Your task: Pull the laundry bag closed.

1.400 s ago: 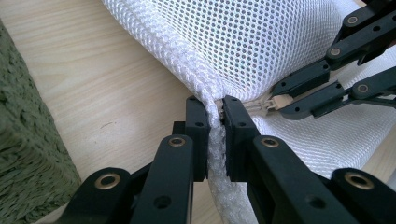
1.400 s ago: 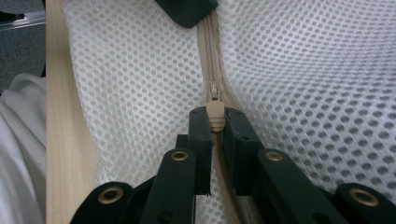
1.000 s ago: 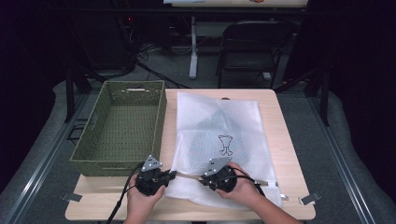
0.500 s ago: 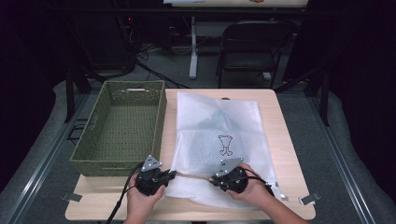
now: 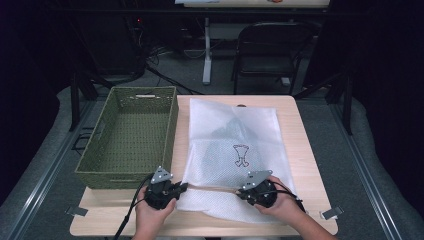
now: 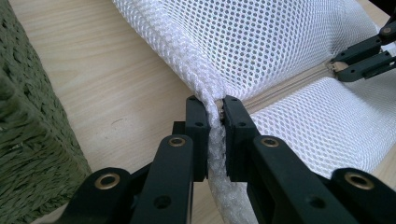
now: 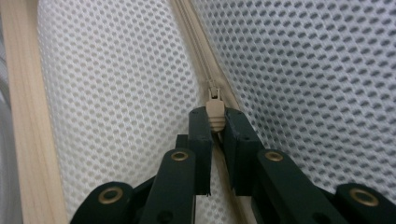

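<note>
One mesh bag (image 5: 235, 150), two tongs (image 5: 184, 186)

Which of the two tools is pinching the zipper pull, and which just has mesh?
The right tool pinches the beige zipper pull; the left tool clamps only the mesh bag at its corner.

The high view looks forward and down from above the person's side of the counter (image 5: 300, 150), far enough back to take in its whole top, the green basket (image 5: 127, 135) and the floor beyond. The left gripper view rides close behind the left gripper (image 6: 215, 114), looking along its fingers (image 6: 196, 126) at the mesh bag's (image 6: 261, 42) edge pinched between them, with the right gripper (image 6: 362, 58) farther off ahead. The right gripper view sits just as near behind the right gripper (image 7: 215, 122), facing along the beige zipper (image 7: 198, 42) running away from its fingers (image 7: 201, 130). All three views share the bag's zipper line.
</note>
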Demonstrator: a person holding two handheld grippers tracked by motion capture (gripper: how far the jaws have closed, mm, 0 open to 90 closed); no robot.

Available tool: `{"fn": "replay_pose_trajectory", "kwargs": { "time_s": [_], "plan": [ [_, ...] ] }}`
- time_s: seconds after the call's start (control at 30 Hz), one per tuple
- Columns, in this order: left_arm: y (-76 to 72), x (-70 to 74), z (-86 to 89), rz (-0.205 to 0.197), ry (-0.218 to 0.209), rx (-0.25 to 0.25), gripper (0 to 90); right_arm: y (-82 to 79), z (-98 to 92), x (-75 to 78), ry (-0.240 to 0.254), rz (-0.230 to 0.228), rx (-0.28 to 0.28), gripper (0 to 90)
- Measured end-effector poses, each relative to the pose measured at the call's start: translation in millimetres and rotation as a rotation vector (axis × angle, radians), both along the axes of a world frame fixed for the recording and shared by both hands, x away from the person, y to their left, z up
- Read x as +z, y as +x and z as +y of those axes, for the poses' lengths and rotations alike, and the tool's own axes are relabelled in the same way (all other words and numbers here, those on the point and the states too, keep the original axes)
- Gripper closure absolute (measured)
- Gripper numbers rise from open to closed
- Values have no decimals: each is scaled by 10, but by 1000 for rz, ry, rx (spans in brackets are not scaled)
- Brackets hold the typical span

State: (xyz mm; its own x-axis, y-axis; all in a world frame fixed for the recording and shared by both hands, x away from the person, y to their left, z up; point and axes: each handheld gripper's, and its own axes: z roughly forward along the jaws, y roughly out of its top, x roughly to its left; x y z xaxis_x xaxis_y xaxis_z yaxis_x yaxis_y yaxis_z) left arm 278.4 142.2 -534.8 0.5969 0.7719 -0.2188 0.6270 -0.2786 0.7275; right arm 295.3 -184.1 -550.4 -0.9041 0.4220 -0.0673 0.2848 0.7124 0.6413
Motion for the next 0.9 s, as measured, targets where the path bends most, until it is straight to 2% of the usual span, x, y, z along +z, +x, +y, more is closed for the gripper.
{"fn": "replay_pose_trajectory", "kwargs": {
  "time_s": [0.9],
  "plan": [
    [-5, -10, 5, 3, 6, 7, 828, -50, -552, -97, -41, 11, -99, 821]
  ]
}}
